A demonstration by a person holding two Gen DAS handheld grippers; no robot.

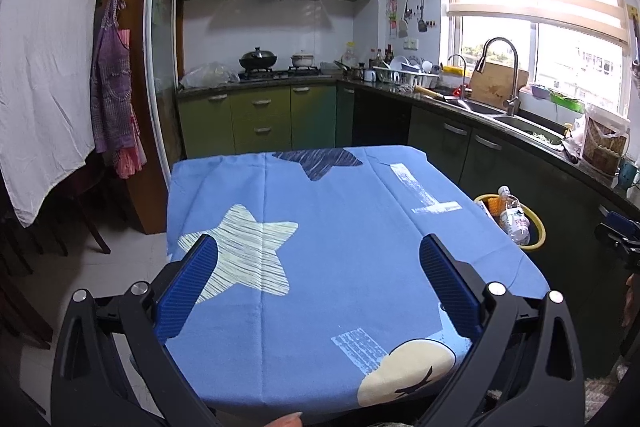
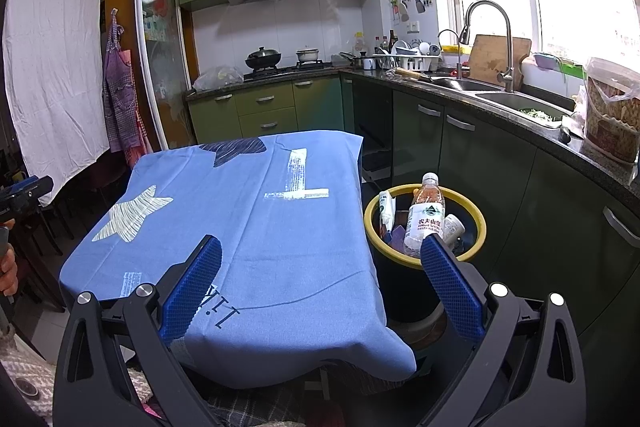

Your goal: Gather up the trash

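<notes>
A dark trash bin with a yellow rim (image 2: 478,227) (image 1: 536,227) stands on the floor to the right of the table. Inside it a clear plastic water bottle (image 2: 424,215) (image 1: 516,219) stands upright beside a white packet (image 2: 386,209) and a small white container (image 2: 454,225). The table wears a blue cloth with star prints (image 1: 320,247) (image 2: 240,219), and I see no loose trash on it. My left gripper (image 1: 318,249) hangs open above the cloth. My right gripper (image 2: 320,251) is open above the table's right front edge, its right finger next to the bin.
Green kitchen cabinets (image 2: 460,147) and a dark counter with a sink (image 2: 500,95) run along the right, close to the bin. A stove with a wok (image 1: 258,61) sits at the back. Aprons (image 1: 112,99) and a white sheet (image 1: 44,67) hang at left. Chairs (image 1: 84,219) stand left of the table.
</notes>
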